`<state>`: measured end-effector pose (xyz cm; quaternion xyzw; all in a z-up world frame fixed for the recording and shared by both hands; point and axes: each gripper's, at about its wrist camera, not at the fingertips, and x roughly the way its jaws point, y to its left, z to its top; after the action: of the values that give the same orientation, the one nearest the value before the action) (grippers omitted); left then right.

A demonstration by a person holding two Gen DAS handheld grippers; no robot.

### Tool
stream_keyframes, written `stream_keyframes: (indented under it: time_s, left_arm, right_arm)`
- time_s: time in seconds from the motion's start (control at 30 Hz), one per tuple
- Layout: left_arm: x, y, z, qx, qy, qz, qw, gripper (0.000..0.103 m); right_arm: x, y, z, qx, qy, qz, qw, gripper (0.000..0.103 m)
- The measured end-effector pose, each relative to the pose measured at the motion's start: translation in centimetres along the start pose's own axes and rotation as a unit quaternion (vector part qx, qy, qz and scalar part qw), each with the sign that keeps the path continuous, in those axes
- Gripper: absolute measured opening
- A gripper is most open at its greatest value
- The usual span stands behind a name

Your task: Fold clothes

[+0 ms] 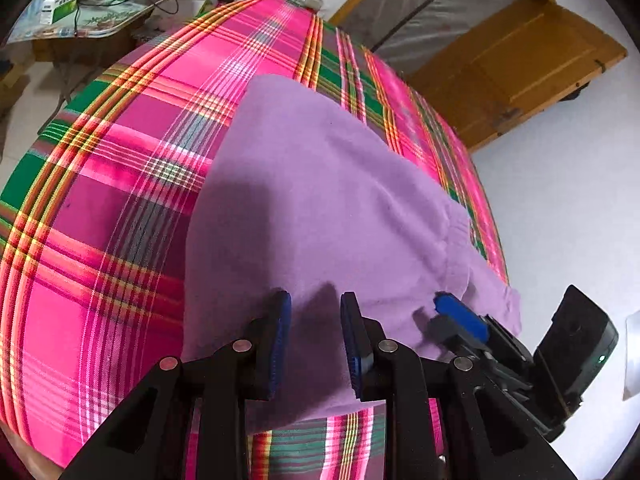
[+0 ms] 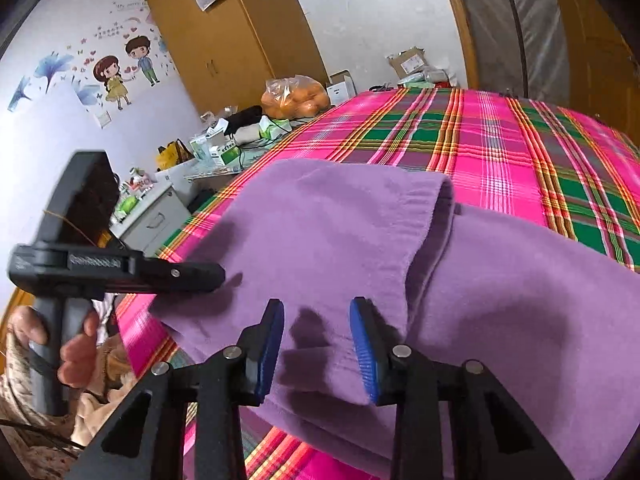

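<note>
- Purple fabric fills the left wrist view: a purple garment (image 1: 320,208) lies on a bed covered with a pink, green and yellow plaid sheet (image 1: 120,184), its near edge hanging toward the camera.
- The left gripper (image 1: 315,344) stands over that near edge with its blue pads (image 1: 282,340) partly apart; cloth runs up between them, but whether the pads press on it is hard to tell from this angle.
- To its right, the right gripper (image 1: 460,316) shows one blue pad resting on the garment's right-hand edge, near a ribbed hem.
- A cluttered side table (image 1: 100,20) and a wooden door (image 1: 520,52) sit beyond the bed.
- From the right wrist view, the garment (image 2: 500,300) spreads across the plaid sheet (image 2: 500,152), with a ribbed-cuff sleeve (image 2: 352,220) folded over its body.
- The right gripper (image 2: 318,348) hovers at the near hem, jaws partly open, cloth passing between them without visibly touching either pad.
- At left, a hand (image 2: 72,344) grips the handle of the left gripper (image 2: 200,276), seen side-on so its jaws cannot be judged here.
- A bag of oranges (image 2: 296,98) and a wooden wardrobe (image 2: 232,40) stand behind.
</note>
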<state>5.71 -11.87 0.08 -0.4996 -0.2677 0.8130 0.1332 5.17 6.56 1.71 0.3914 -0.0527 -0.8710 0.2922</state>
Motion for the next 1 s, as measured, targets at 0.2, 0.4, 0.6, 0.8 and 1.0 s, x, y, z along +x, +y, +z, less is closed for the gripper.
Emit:
stream_keyframes:
  time_s: [0.2, 0.4, 0.6, 0.8, 1.0]
  left_arm:
    - [-0.2, -3.1, 0.0, 0.031, -0.021, -0.004, 0.9993, 0.027]
    - [2.7, -7.6, 0.3, 0.078, 0.01, -0.026, 0.9966, 0.027]
    - [6.0, -11.9, -0.4, 0.126, 0.046, -0.036, 0.9903, 0.027]
    - [7.8, -14.6, 0.2, 0.145, 0.037, -0.033, 0.9882, 0.029]
    - [9.7, -17.2, -0.2, 0.166, 0.059, -0.055, 0.9828, 0.029]
  right_arm:
    - [-1.2, -1.6, -0.2, 0.018, -0.014, -0.018, 1.0, 0.035]
    - [-3.1, -5.8, -2.0, 0.069, -0.009, -0.08, 0.994, 0.038]
    - [-7.9, -12.1, -4.5, 0.139, -0.039, -0.139, 0.98, 0.033]
    - [-11.7, -16.5, -6.1, 0.17, -0.059, -0.234, 0.955, 0.024]
    - [-14.8, -20.5, -7.2, 0.203, -0.059, -0.316, 0.925, 0.021]
